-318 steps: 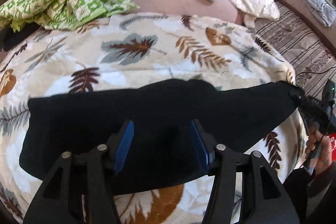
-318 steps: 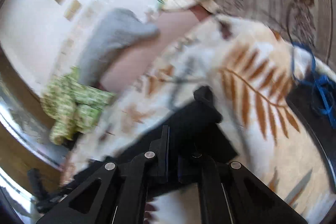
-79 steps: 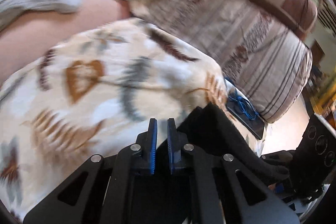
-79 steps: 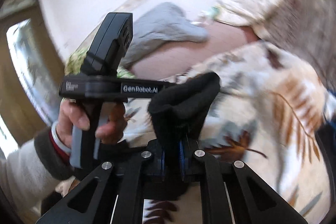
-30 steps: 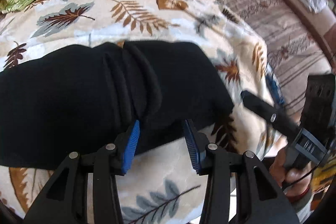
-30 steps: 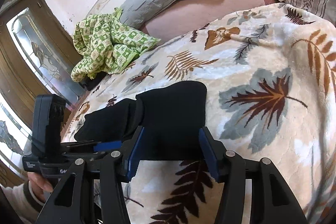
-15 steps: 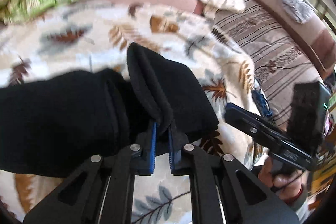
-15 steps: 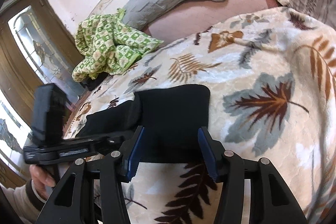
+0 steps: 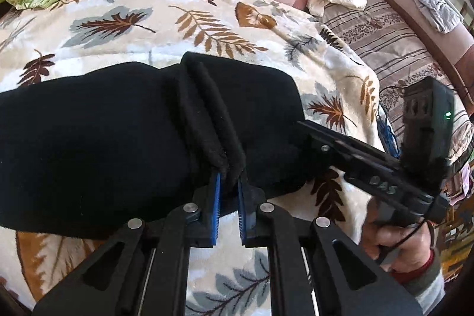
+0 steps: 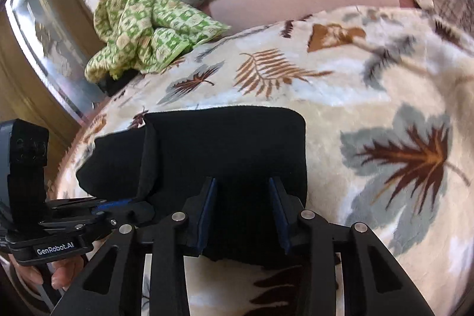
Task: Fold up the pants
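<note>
Leaf-print blanket (image 9: 124, 19) covers the bed, with a green checked cloth (image 10: 142, 28) heaped at its far edge. Black pants (image 9: 89, 132), already doubled, lie with their long axis along the near edge of the bed. Left claw (image 9: 228, 197) is clenched on the raised ridge of cuffs at the middle; right claw (image 10: 241, 203) straddles the folded end, jaws closing with cloth between them, not yet pressing. Only the left view shows the pinched ridge; only the right view shows the square folded end.

Left gripper (image 9: 228, 182) pinches black pants' (image 9: 103, 132) fold; right gripper (image 9: 308, 128) seemingly touches them.
</note>
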{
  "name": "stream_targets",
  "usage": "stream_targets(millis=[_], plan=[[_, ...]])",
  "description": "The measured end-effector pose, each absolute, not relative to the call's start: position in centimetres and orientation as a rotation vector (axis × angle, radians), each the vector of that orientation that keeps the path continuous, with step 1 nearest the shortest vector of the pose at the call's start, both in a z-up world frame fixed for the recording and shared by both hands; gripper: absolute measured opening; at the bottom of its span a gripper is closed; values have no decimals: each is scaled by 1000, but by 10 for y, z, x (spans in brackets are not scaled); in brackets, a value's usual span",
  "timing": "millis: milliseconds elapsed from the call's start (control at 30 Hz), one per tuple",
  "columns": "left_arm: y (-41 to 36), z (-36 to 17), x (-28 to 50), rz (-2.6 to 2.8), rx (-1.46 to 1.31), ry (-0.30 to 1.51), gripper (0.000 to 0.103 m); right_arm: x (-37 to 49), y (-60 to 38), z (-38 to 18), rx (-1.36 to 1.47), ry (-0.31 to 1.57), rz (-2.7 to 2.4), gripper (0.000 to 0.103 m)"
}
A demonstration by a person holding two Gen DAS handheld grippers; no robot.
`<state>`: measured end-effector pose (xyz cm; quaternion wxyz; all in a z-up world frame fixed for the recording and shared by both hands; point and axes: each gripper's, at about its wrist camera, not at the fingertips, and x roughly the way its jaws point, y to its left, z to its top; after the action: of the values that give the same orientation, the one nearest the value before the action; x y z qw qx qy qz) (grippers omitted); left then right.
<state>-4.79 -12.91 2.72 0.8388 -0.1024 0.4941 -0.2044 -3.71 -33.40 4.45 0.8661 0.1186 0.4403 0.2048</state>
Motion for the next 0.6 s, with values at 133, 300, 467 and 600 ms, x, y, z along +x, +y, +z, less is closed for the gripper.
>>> stream_targets(millis=[133,300,467,600], plan=[[-120,46,-56,-405,-203,1008,17,-40,-332,59,234,892,454,39],[-113,73,-55,-354,-175,912,28,-35,-314,52,194,920,482,40],[-127,72,-25,-321,-162,895,40,-45,-312,50,206,932,503,40],[-143,46,-4,-291,-91,958,40,-43,-328,67,247,898,475,40]])
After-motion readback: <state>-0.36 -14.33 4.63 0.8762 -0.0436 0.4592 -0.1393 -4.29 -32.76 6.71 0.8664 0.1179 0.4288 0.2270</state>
